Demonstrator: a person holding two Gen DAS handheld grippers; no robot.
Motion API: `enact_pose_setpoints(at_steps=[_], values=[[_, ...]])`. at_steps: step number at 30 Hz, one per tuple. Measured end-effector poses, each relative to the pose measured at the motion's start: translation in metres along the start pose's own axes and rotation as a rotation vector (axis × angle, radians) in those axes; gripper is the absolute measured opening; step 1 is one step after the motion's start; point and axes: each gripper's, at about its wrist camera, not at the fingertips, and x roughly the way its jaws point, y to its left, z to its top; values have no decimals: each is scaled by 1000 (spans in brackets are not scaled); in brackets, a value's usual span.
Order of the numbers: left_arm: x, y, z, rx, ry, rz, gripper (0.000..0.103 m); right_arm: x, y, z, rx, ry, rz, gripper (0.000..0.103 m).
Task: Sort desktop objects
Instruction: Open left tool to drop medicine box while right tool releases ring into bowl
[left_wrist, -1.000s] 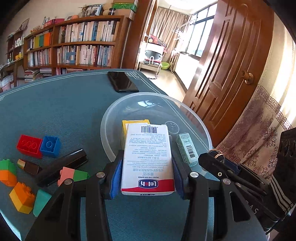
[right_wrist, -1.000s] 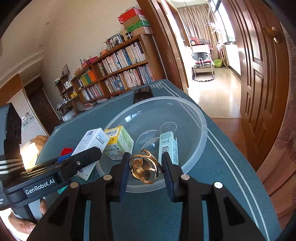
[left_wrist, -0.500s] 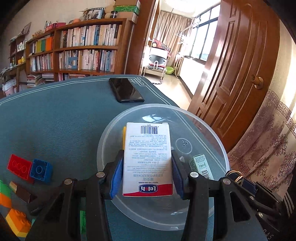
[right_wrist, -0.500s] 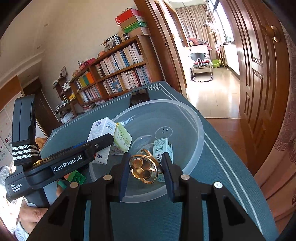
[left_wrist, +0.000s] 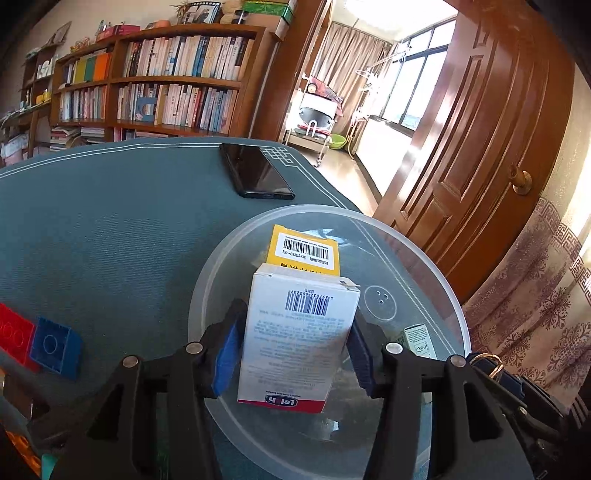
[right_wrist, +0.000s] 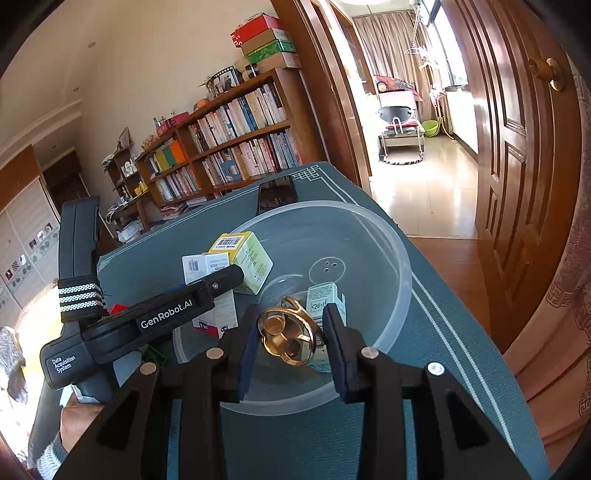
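- Our left gripper (left_wrist: 291, 350) sits over the near rim of the clear plastic bowl (left_wrist: 436, 273), and its jaws are opening with the white box (left_wrist: 299, 339) standing between them.
- In the left wrist view there looks to be a sliver of space between each blue pad and the box's sides, so we read the box as let go; its red-banded end rests in the bowl.
- Just behind the white box, a yellow box (left_wrist: 304, 254) with a barcode leans inside the bowl, touching the white one.
- A small pale carton (left_wrist: 419, 341) lies on the bowl floor to the right of the white box.
- Our right gripper (right_wrist: 291, 339) is clenched on a gold metal ring piece (right_wrist: 288, 338), held above the bowl's near edge; both pads press its sides.
- From the right wrist view, the left gripper's black body marked "GenRobot.AI" reaches in from the left, with a hand (right_wrist: 79, 424) under it.
- The bowl rests on the teal table mat (left_wrist: 110, 229), near the table's right edge.
- A black phone (left_wrist: 256, 171) lies flat on the mat beyond the bowl, apart from it.
- On the mat to the left, well clear of the bowl, we see 1 red brick (left_wrist: 13, 341) and 1 blue brick (left_wrist: 55, 347) touching side by side.
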Motion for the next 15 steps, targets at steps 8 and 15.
enact_pose_setpoints(at_steps=[8, 15], values=[[-31, 13, 11, -42, -64, -48, 67, 10, 16, 1, -34, 19, 1, 38], [-49, 22, 20, -41, -105, -11, 67, 20, 24, -4, -37, 45, -26, 43]])
